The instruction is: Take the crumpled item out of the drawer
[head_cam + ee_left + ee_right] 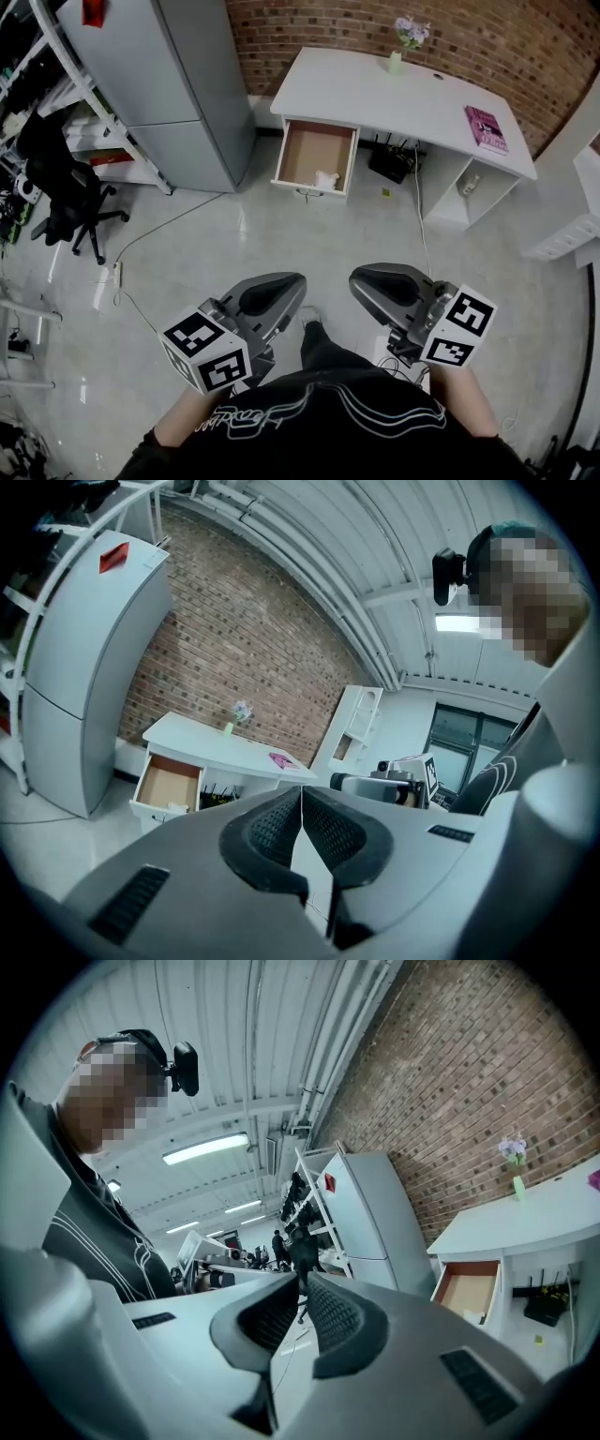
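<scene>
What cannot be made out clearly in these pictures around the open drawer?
Crumpled white item in the open wooden-floored drawer: too small in every view to tell its material.
Pink book on the white desk: cover print too small, head view.
Black box under the desk: partly hidden by the desktop, head view.

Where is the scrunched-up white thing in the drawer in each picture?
Head view: crumpled item in the open drawer, front right corner, upper middle.
Left gripper view: crumpled item, tiny, lower left, at the drawer's front.
Right gripper view: crumpled item, far right, at the drawer's front.
Shared landmark: the flower vase on the desk.
</scene>
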A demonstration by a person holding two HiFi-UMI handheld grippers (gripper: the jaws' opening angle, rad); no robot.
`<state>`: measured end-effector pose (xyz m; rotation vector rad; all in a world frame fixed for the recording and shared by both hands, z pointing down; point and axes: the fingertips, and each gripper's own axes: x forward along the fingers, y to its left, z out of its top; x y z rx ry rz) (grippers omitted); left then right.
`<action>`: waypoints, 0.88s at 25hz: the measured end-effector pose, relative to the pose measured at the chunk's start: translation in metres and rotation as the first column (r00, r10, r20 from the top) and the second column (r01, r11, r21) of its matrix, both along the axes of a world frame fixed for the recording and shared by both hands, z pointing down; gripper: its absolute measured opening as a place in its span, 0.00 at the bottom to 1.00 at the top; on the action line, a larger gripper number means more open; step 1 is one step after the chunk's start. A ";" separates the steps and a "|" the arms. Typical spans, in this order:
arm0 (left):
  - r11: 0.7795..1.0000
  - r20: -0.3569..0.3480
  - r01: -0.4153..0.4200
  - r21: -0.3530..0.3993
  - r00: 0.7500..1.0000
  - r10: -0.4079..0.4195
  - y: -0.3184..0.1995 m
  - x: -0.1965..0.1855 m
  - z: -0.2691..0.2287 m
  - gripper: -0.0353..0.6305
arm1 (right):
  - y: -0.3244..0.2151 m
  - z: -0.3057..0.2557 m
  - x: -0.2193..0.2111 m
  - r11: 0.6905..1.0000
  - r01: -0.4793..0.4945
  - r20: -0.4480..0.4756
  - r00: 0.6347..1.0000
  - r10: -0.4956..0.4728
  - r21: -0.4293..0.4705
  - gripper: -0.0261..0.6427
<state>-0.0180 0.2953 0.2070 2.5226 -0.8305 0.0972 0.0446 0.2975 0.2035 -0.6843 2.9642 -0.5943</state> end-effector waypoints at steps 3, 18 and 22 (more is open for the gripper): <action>1.000 0.006 0.006 -0.023 1.000 -0.006 -0.043 -0.004 0.008 0.09 | -0.042 0.009 -0.003 1.000 0.002 0.000 1.000 -0.002 -0.026 0.12; 0.994 0.068 0.064 -0.091 0.996 -0.057 -0.296 -0.024 0.039 0.09 | -0.292 0.052 -0.009 0.994 -0.012 -0.008 1.000 0.012 -0.109 0.12; 0.994 0.064 0.061 -0.093 0.996 -0.055 -0.320 -0.030 0.051 0.09 | -0.327 0.063 -0.007 0.993 -0.060 -0.048 0.997 0.055 -0.101 0.12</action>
